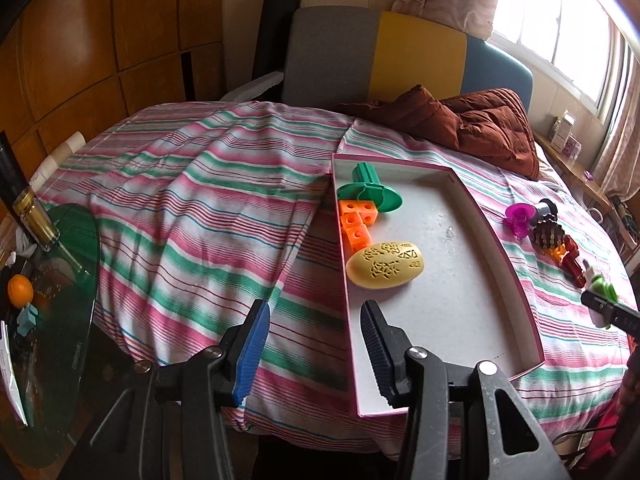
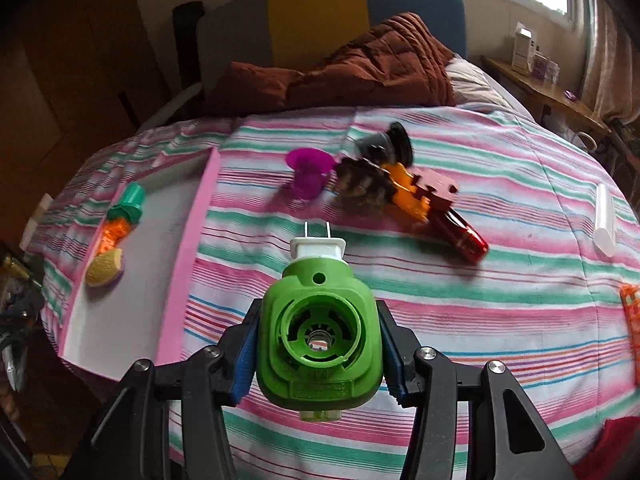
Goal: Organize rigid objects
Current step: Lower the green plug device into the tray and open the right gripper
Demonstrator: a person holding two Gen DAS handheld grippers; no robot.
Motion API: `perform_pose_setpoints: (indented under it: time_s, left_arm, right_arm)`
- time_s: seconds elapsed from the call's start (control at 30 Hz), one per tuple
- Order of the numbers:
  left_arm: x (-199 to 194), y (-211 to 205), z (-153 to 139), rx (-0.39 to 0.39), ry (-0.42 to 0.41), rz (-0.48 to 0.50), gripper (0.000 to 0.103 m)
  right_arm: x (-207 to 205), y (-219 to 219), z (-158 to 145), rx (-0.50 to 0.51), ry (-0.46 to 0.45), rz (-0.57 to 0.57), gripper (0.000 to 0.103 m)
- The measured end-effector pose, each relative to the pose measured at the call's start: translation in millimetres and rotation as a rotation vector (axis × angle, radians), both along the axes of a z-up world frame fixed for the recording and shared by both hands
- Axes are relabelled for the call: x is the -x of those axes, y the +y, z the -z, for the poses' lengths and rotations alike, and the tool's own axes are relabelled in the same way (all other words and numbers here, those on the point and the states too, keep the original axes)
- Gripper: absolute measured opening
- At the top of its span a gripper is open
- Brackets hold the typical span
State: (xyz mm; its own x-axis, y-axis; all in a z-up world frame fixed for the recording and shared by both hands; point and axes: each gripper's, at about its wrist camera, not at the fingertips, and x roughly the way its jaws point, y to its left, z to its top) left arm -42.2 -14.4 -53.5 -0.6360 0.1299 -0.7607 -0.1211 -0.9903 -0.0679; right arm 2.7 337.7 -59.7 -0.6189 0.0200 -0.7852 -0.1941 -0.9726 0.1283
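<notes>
My right gripper (image 2: 318,314) is shut on a green plug-in device (image 2: 318,336), its white pronged end pointing away, held above the striped bedspread. A white tray with a pink rim (image 1: 440,304) lies on the bed and holds a green spool (image 1: 368,192), orange cubes (image 1: 354,224) and a yellow perforated egg (image 1: 384,266). My left gripper (image 1: 316,332) is open and empty, its fingers either side of the tray's near left wall. Right of the tray (image 2: 188,260) lie a purple cup (image 2: 308,172), a dark gear (image 2: 360,188), an orange piece (image 2: 404,188) and a red cylinder (image 2: 464,236).
A brown quilt (image 1: 480,124) is bunched at the head of the bed. A green glass side table (image 1: 60,320) with an orange and a bottle stands at the left. A white tube (image 2: 604,220) and an orange grid piece (image 2: 632,320) lie far right.
</notes>
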Motion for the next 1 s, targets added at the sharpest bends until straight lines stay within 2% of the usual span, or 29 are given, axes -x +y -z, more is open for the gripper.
perform_pose_setpoints:
  time_s: [0.23,0.5,0.7,1.0]
  left_arm:
    - [1.9,-12.3,1.4,-0.007,-0.004,-0.033,0.048]
    - [2.6,-25.3,1.6,-0.01,-0.002,-0.064,0.048]
    - [4.2,-33.6,2.8,-0.01,-0.002,-0.085,0.048]
    - [7.1,-42.7,5.7,-0.005,-0.01,-0.107,0.048]
  right_arm:
    - [25.7,-81.6,-22.8,0.075,0.06,-0.187,0.052]
    - [57.2,-165.4,-1.1,0.127,-0.001,-0.363,0.052]
    - [71.3,-205.9,24.3,0.115,-0.076,-0.4,0.052]
    - [79.0,-229.4,50.9,0.137,-0.152,-0.391,0.054]
